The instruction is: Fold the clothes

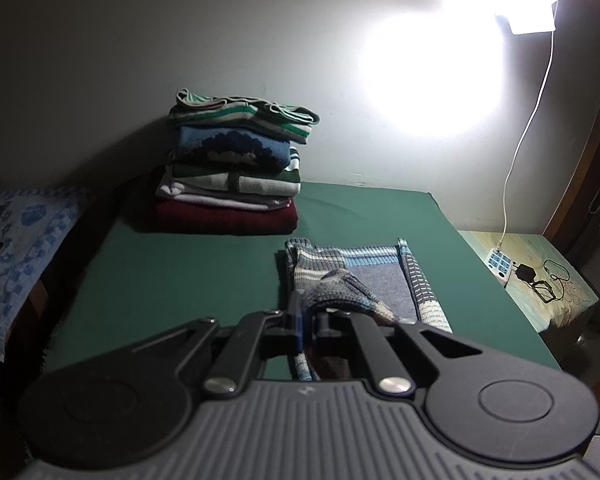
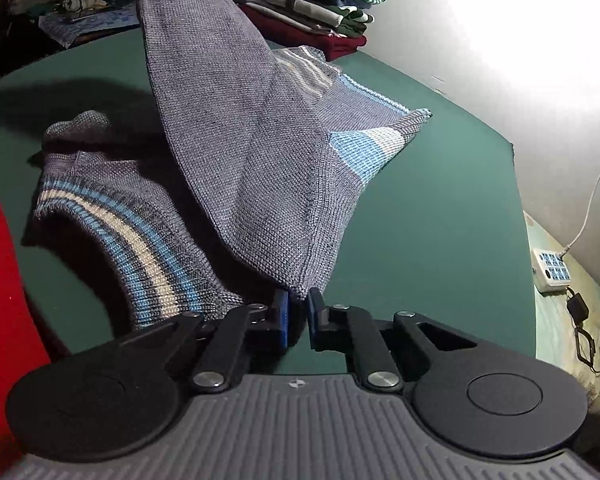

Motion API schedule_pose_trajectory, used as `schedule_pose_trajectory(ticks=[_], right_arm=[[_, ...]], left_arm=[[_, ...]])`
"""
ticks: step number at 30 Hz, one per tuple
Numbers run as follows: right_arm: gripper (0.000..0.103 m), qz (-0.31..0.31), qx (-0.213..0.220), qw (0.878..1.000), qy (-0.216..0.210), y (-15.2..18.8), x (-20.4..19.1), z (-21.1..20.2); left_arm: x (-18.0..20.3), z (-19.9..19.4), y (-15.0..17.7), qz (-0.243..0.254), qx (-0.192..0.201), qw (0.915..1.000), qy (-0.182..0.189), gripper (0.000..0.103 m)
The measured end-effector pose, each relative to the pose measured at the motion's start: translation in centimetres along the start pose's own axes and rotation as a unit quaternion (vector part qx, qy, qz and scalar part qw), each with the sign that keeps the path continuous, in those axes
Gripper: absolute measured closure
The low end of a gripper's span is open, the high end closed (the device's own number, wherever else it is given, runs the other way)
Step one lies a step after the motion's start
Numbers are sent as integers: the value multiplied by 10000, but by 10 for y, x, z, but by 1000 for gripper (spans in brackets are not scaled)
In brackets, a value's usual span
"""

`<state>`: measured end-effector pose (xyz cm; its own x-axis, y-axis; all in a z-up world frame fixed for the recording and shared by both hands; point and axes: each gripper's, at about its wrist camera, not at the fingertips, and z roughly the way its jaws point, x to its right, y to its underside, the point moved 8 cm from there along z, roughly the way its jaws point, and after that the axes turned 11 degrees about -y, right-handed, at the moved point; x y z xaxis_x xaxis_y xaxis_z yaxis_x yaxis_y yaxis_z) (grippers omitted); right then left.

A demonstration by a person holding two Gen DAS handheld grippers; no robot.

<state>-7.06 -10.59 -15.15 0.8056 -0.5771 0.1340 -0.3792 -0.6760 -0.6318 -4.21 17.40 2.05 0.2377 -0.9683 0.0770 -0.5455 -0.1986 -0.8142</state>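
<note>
A tall stack of folded clothes [image 1: 232, 164] stands at the far side of a green bench [image 1: 160, 272], against the wall, so much of the task looks done. One garment is still being worked: a grey knitted sweater [image 2: 236, 152] with blue and white striped bands, lying partly folded on the bench nearer the person. In the left wrist view, the left tool [image 1: 306, 320] is pressed together, pinching a bunched piece of the sweater raised above the rest of it. In the right wrist view, the right tool [image 2: 298, 312] has its jaws closed to a narrow gap on a corner of grey knit, which rises as a lifted panel away from it. A striped cuffed part lies flat to its left. The sweater's fold remains unfinished, and it probably still has to join the stack
</note>
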Motion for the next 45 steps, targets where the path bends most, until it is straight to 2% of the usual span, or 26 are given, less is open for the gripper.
schedule_pose_trajectory(ticks=[4, 8, 17, 21, 24, 26, 28, 31, 34, 38, 43, 45], right_arm=[[95, 51, -48, 10000, -50, 4, 0, 0], [95, -33, -57, 9999, -160, 4, -8, 0], [95, 356, -56, 9987, -368, 5, -3, -2], [93, 227, -257, 9986, -391, 11, -5, -2], [87, 284, -407, 9963, -701, 9, -4, -13], [87, 349, -262, 9945, -947, -3, 1, -29], [87, 446, 25, 9952, -872, -18, 10, -39], [87, 720, 247, 9950, -651, -34, 22, -29], [87, 713, 89, 9962, -494, -34, 22, 1], [85, 613, -170, 9959, -642, -26, 17, 16], [84, 725, 200, 9956, -565, -66, 56, 17], [83, 895, 518, 9934, -498, -95, 79, 26]], left_arm=[[2, -13, 5, 39, 19, 10000, 77, 100], [2, -16, 13, 160, 14, 9999, -2, 100], [-27, -5, 23, -328, -363, 9988, 84, 100], [-27, 1, 40, -115, -531, 9985, -75, 100], [-28, 7, 51, 19, -629, 9977, -258, 100], [-31, 8, 55, 32, -677, 9971, -335, 100], [-34, 8, 55, -41, -692, 9970, -332, 100], [-35, 6, 54, -86, -670, 9972, -308, 100], [-33, 1, 53, -47, -599, 9978, -290, 100], [-31, -5, 55, -57, -558, 9980, -282, 100], [-26, -11, 55, -125, -516, 9979, -358, 100], [-22, -15, 53, -168, -480, 9980, -364, 100]])
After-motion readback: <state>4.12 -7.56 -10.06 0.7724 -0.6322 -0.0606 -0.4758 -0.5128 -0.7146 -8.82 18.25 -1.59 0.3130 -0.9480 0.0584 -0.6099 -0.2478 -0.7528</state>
